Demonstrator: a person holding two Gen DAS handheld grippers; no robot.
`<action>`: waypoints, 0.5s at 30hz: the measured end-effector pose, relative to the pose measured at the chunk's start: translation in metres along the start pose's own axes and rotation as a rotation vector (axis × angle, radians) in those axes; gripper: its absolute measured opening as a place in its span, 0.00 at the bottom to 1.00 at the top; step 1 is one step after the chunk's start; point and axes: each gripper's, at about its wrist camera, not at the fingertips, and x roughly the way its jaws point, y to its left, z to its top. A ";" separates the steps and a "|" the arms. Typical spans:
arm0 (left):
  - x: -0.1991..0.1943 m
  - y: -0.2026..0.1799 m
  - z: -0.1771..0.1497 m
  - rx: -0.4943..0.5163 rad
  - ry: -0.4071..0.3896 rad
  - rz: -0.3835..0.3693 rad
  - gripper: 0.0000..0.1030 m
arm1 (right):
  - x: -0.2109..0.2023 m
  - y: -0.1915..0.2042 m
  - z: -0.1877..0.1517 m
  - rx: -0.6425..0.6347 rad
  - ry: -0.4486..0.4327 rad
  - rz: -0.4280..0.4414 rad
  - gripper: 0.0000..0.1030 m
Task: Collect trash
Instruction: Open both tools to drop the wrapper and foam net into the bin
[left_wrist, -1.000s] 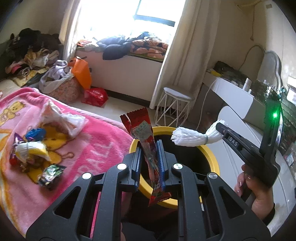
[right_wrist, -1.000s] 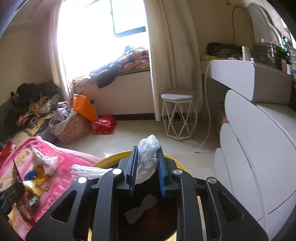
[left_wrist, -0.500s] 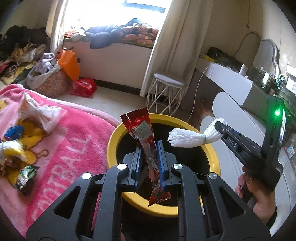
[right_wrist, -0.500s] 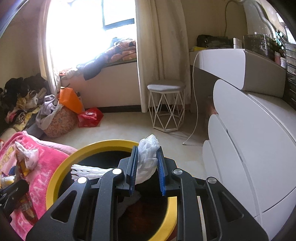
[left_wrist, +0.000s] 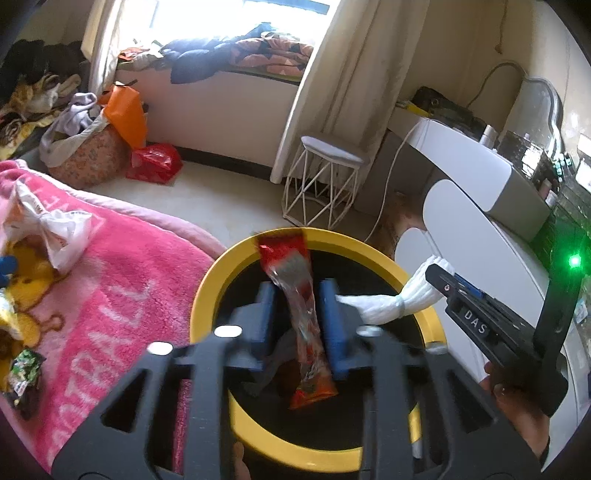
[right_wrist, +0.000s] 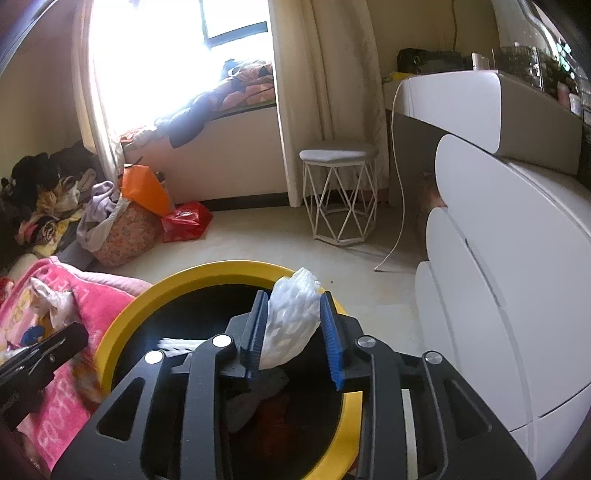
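Both grippers were held over a yellow-rimmed bin (left_wrist: 207, 291) with a dark interior, which stood on the floor against a bed covered by a pink blanket (left_wrist: 122, 295). The fingers of the left gripper (left_wrist: 301, 317) stood apart and were opening; a red snack wrapper (left_wrist: 295, 295) was seen between the blue pads, upright and blurred, with a gap on either side, its lower end already inside the bin. The fingers of the right gripper (right_wrist: 293, 332) were likewise parted and opening; a white crumpled plastic bag (right_wrist: 290, 325) was seen between them above the bin mouth, lying against the left pad and clear of the right one. In the left wrist view the same bag was seen projecting from the right gripper's tip over the bin rim, and the hand (left_wrist: 521, 417) carrying that gripper was visible at lower right. Dark and reddish refuse was visible at the bottom of the bin. On the blanket, further wrappers (left_wrist: 26, 369) and a white plastic bag (left_wrist: 59, 229) lay uncollected. Beyond, a white wire stool (left_wrist: 325, 184) stood before a curtain (left_wrist: 340, 81), a white dresser (right_wrist: 509, 295) occupied the right side, and a basket of clothes (left_wrist: 88, 155) stood near the window seat.
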 end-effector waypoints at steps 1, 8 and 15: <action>-0.001 0.002 0.000 -0.010 0.000 -0.002 0.47 | 0.000 0.000 0.001 0.010 -0.001 0.007 0.40; -0.019 0.021 -0.014 -0.090 -0.020 0.052 0.88 | -0.004 0.000 0.003 0.038 -0.018 0.005 0.57; -0.041 0.037 -0.018 -0.121 -0.053 0.111 0.90 | -0.013 0.005 0.004 0.034 -0.045 0.033 0.60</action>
